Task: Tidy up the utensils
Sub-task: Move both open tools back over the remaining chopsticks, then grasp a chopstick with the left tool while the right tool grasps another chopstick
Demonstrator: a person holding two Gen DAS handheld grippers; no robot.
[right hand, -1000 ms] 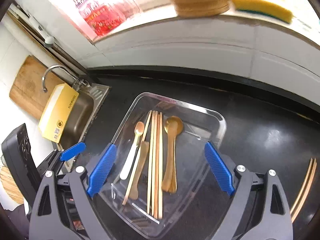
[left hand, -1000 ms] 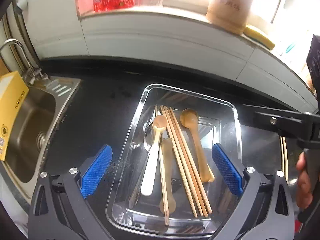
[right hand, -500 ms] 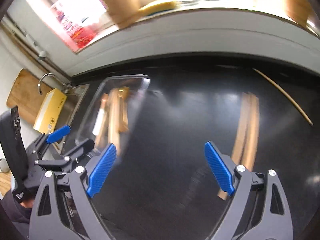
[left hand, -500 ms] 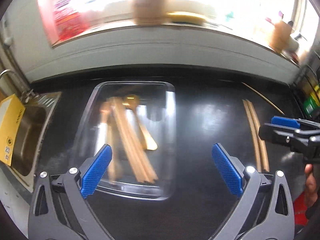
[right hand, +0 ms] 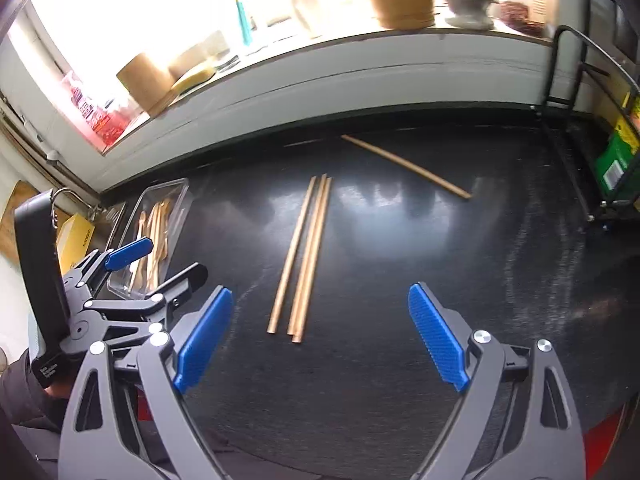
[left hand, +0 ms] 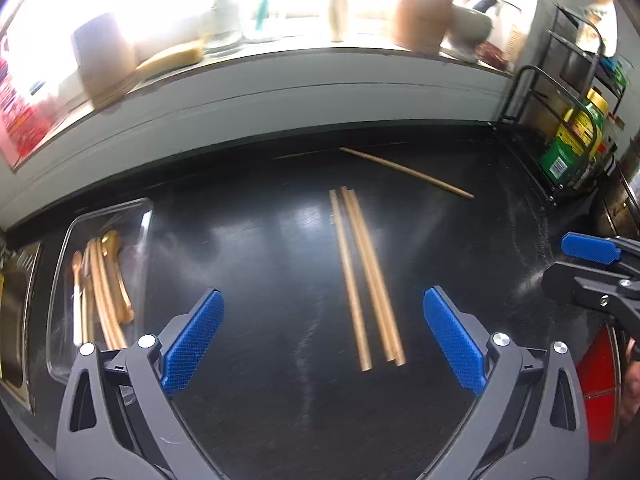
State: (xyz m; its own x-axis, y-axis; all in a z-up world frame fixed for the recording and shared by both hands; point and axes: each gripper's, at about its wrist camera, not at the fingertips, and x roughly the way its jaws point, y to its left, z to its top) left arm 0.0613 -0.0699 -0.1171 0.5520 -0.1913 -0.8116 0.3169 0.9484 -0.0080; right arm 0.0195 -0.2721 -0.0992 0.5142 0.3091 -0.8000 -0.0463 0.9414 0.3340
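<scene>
From the left wrist view, the left gripper (left hand: 323,338) hangs over the black counter (left hand: 256,264) with its blue pads wide apart and nothing between them; three chopsticks (left hand: 362,280) lie side by side on the bare middle of the counter, their near ends just ahead of the gap; a single chopstick (left hand: 406,173) lies slantwise well beyond them, near the back edge under the white ledge; the clear tray (left hand: 66,240) with spoons and chopsticks inside sits at the left edge beside the sink (left hand: 12,312); a black wire rack (left hand: 560,128) closes off the right back corner; the right gripper (left hand: 588,264) reaches in at the right edge. From the right wrist view, the right gripper (right hand: 320,334) is likewise spread and empty, the three chopsticks (right hand: 306,256) ending just before its gap, with open counter (right hand: 440,240) to their right; the single chopstick (right hand: 406,167) lies toward the back; the left gripper (right hand: 132,264) stands at the near left, in front of the tray (right hand: 176,196).
</scene>
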